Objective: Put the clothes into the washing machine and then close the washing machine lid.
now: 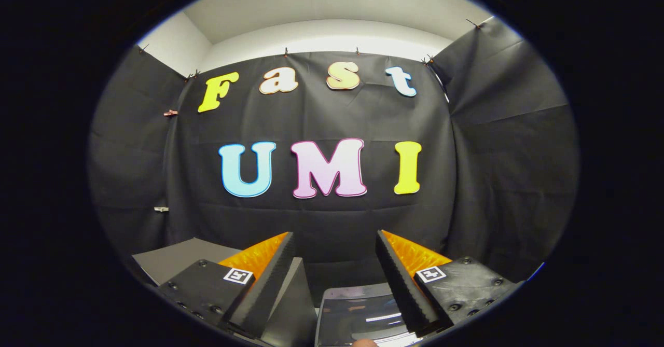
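A: Between the two fingers and low down sits a glossy grey panel (358,313), which may be the washing machine lid; it runs under the right finger.

B: And the gripper (334,246)?

A: Its fingers stand wide apart with nothing between them. No clothes appear ahead of them.

B: So which step is it?

A: Hard to judge. Empty fingers above the machine fit both a reach for clothes and a job near its end. Either way, the person does well to tip the fingers down, so the work sits just ahead of them.
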Demonstrator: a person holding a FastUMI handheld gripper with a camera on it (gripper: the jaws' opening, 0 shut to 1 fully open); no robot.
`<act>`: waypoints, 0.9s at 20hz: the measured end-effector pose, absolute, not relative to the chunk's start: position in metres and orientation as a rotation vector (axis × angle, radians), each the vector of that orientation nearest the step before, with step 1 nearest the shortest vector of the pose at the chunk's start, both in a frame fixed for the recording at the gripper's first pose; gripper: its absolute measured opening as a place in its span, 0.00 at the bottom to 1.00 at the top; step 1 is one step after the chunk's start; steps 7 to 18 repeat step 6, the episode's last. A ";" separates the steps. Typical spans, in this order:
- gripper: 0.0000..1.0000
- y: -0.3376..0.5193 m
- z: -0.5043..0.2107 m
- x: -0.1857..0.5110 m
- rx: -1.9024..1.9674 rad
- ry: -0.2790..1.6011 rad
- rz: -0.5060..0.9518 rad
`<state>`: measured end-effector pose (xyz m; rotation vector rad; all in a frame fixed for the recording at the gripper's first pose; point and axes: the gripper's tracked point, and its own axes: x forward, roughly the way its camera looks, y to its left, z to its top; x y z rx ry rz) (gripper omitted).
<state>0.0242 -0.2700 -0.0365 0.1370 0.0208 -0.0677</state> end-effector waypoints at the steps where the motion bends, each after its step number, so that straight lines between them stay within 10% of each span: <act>1: 0.98 -0.267 -0.038 0.022 0.135 0.023 -0.067; 18: 0.99 -0.254 -0.046 0.016 0.113 0.047 -0.050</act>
